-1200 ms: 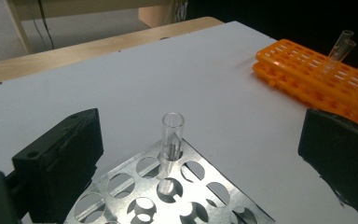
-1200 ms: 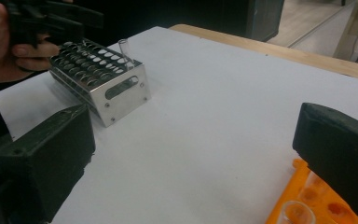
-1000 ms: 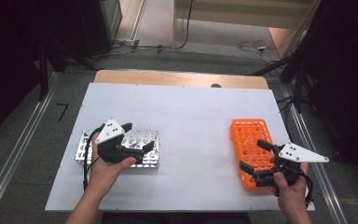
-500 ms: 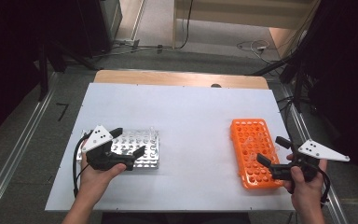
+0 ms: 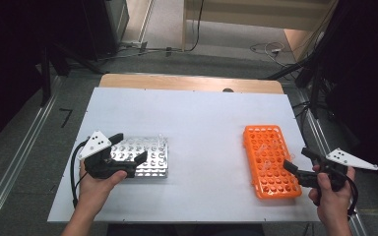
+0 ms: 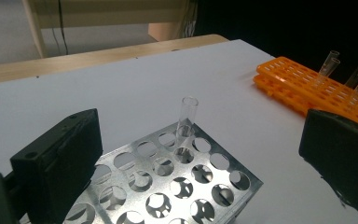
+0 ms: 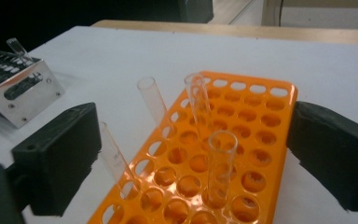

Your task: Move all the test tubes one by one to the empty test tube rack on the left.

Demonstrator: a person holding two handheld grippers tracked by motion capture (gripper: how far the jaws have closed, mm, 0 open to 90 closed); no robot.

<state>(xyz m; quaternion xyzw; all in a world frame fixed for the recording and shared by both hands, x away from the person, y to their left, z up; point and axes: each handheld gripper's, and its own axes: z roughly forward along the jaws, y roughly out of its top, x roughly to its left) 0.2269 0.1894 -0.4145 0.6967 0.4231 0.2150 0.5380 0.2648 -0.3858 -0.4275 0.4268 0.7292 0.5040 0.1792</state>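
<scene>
A shiny metal rack point(image 5: 145, 156) point(image 6: 177, 182) lies at the table's left with one clear test tube point(image 6: 187, 116) standing in a far hole. My left gripper point(image 5: 127, 150) hangs over the rack's near-left part, open and empty. An orange rack point(image 5: 269, 160) point(image 7: 214, 154) sits at the right and holds several clear tubes point(image 7: 220, 163). My right gripper point(image 5: 298, 160) is open at the orange rack's near-right corner, nothing between its jaws. In the right gripper view the metal rack point(image 7: 14, 79) lies far left.
The white table top point(image 5: 202, 128) stretches between the two racks. A wooden strip point(image 5: 187, 82) runs along its far edge, with floor and cables point(image 5: 270, 49) behind. Metal rails flank the table on both sides.
Both grippers have drawn back toward the near edge and outward. The left one slid left off the metal rack's middle; the right one moved right off the orange rack. Both stayed open.
</scene>
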